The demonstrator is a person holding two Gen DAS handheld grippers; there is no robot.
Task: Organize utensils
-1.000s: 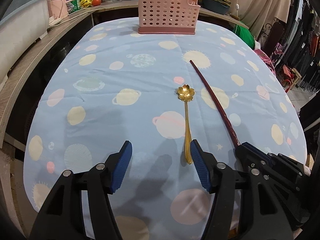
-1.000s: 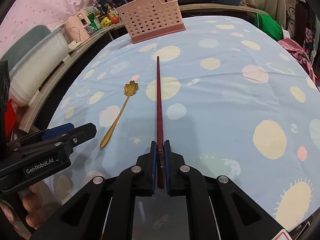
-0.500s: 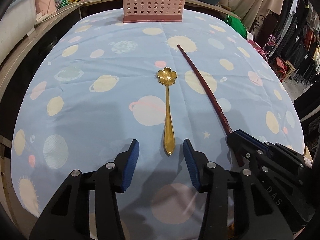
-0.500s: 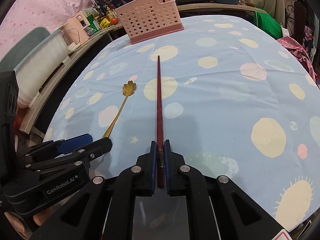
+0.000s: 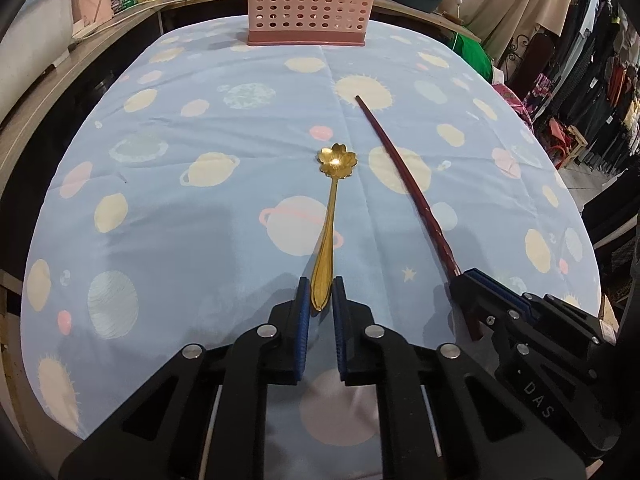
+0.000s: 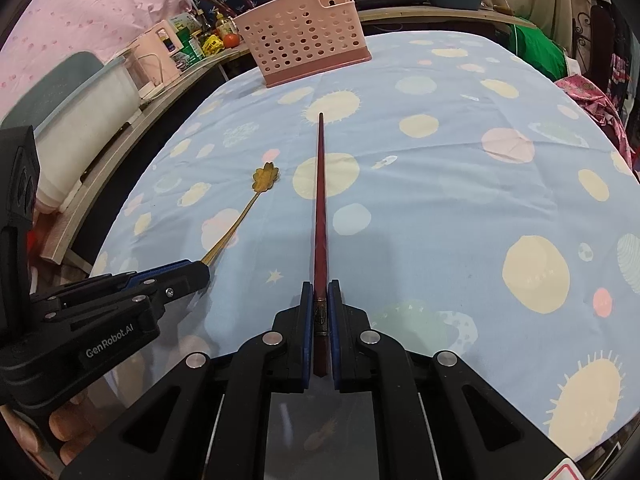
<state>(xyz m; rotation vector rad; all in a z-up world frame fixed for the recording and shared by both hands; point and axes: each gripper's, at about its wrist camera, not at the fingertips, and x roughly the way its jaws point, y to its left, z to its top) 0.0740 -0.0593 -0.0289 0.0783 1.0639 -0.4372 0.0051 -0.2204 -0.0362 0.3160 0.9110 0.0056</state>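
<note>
Left gripper point(image 5: 320, 300): fingers pinch the handle tip of the gold spoon point(image 5: 331, 216), whose long axis runs straight ahead, its flower bowl at the far end. Right gripper point(image 6: 320, 308): fingers pressed on the butt of the dark red chopstick point(image 6: 321, 208), which also points forward. Both utensils lie on the desk point(image 5: 168, 184), aimed toward the pink basket point(image 5: 308, 4) well ahead. Legible writing: "GenRobot.AI" on the left gripper's housing, "DAS" on the right's.
</note>
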